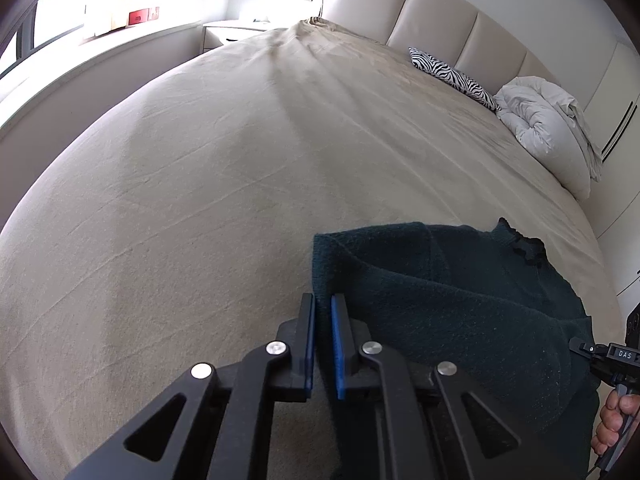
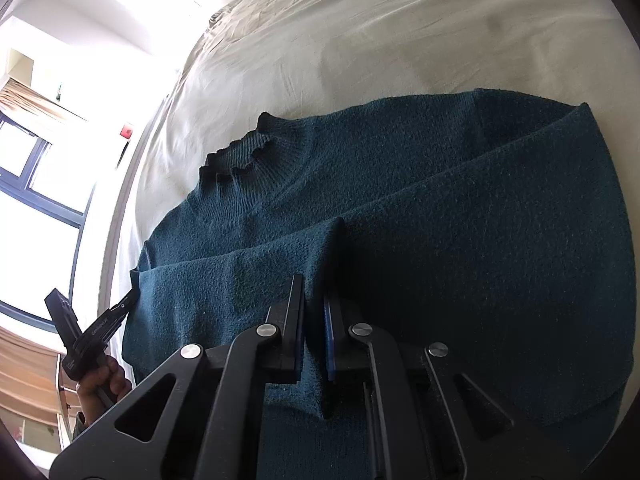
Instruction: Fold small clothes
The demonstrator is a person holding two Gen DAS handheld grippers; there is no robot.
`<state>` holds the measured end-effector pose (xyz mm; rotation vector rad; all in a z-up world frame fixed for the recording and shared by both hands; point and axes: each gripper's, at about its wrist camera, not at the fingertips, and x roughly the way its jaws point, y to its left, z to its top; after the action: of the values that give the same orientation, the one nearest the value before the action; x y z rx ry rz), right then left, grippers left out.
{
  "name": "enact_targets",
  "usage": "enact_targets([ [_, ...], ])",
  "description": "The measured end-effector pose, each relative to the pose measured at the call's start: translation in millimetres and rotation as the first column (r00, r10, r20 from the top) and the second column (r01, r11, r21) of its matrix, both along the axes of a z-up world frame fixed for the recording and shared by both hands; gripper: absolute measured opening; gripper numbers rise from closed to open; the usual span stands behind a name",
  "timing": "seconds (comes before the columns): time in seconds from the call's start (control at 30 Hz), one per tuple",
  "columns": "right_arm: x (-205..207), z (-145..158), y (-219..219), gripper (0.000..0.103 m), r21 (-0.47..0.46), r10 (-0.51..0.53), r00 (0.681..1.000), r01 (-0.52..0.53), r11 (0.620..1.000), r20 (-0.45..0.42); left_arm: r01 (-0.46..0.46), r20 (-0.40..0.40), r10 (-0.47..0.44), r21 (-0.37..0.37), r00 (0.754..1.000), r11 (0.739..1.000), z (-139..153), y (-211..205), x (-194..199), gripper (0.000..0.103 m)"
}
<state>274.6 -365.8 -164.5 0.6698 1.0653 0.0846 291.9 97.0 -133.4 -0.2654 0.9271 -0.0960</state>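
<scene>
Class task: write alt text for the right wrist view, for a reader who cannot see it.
Black tongs with blue pads, the right gripper, pinch a raised fold of a dark teal knitted sweater lying on a beige bed sheet. At lower left a hand holds the left gripper at the sweater's edge, with bright windows behind.

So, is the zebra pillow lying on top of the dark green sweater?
No, the zebra pillow lies far up the bed by the headboard, well apart from the sweater.
</scene>
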Motion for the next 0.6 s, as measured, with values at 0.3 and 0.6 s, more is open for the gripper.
enact_targets([
  [0.3,-7.8,-1.4,-2.5,0.008,0.002,-0.012,1.000,0.012,1.000,0.028,-0.004,0.061,-0.003,0.103,0.998,0.995,17.4,-10.6,-11.7,0.010],
  [0.6,-32.1,38.5,9.1,0.008,-0.086,-0.024,0.991,0.035,0.996,0.133,0.060,0.153,-0.087,0.174,0.984,0.983,52.4,-36.1,-19.5,0.011],
])
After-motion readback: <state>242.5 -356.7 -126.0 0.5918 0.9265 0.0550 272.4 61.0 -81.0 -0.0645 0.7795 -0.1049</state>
